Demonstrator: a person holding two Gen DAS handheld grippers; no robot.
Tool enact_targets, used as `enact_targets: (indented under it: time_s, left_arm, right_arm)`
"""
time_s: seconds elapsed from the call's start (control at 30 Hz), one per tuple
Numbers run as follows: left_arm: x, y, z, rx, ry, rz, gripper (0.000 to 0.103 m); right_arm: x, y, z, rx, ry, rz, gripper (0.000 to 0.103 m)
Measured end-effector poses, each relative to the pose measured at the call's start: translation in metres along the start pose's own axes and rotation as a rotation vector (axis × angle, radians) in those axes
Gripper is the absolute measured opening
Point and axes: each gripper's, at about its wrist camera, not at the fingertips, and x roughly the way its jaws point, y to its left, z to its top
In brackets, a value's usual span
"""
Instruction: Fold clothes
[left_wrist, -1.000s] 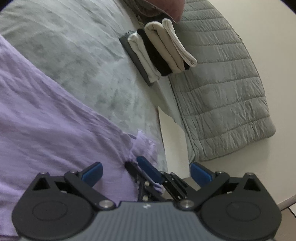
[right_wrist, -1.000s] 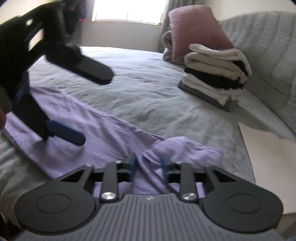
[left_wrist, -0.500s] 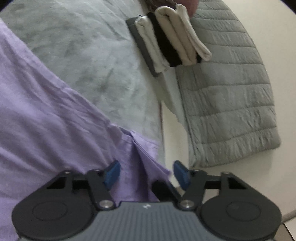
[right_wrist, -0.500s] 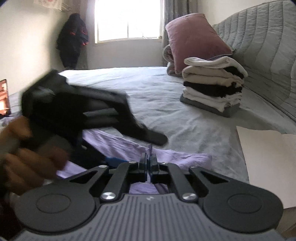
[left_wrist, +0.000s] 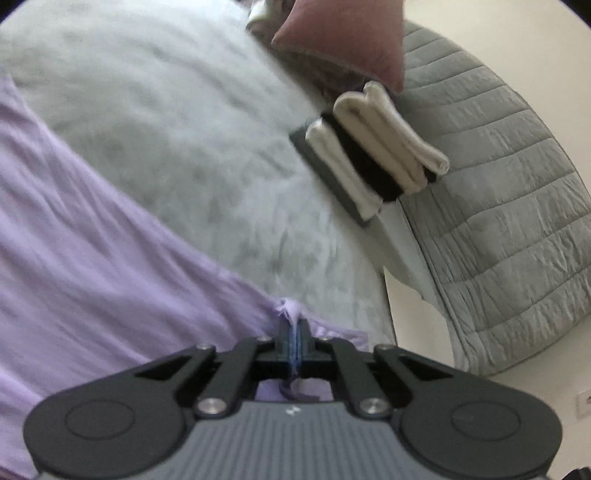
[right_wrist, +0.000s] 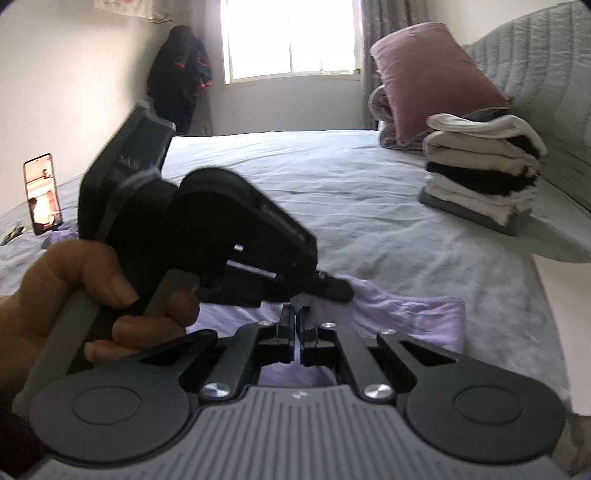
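A lilac garment (left_wrist: 92, 280) lies spread on the grey bed sheet (left_wrist: 166, 122). My left gripper (left_wrist: 293, 332) is shut on a pinched fold of the lilac cloth at its near edge. In the right wrist view the garment (right_wrist: 417, 317) lies just ahead, and my right gripper (right_wrist: 296, 317) is shut on its edge. The left gripper's black body (right_wrist: 207, 229), held by a hand (right_wrist: 74, 295), sits right beside my right gripper, its fingertips almost touching mine.
A stack of folded white and black clothes (right_wrist: 480, 173) stands on the bed at the right, also in the left wrist view (left_wrist: 373, 155). A pink pillow (right_wrist: 432, 77) and grey quilted headboard (left_wrist: 509, 221) lie behind. A phone (right_wrist: 41, 194) stands at far left.
My left gripper has closed from open onto the lilac cloth. My right gripper closed on the cloth a half second earlier and stays shut. Both grippers have come close together.
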Motion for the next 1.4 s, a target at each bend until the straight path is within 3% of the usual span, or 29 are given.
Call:
enact_targets:
  time_s: [0.53, 0.8, 1.07, 1.4]
  left_arm:
    - [-0.078, 0.062, 0.023, -0.006, -0.135, 0.157, 0.001]
    - [-0.122, 0.091, 0.030, 0.060, -0.191, 0.263, 0.002]
    - [-0.175, 0.121, 0.057, 0.107, -0.227, 0.392, 0.002]
    - [-0.228, 0.165, 0.090, 0.070, -0.290, 0.466, 0.002]
  right_arm:
    - [0.048, 0.056, 0.022, 0.045, 0.018, 0.183, 0.002]
    - [0.080, 0.099, 0.029, 0.062, 0.047, 0.295, 0.002]
    - [0.114, 0.148, 0.048, 0.059, 0.050, 0.413, 0.002]
    - [0.158, 0.217, 0.073, 0.037, 0.061, 0.525, 0.002]
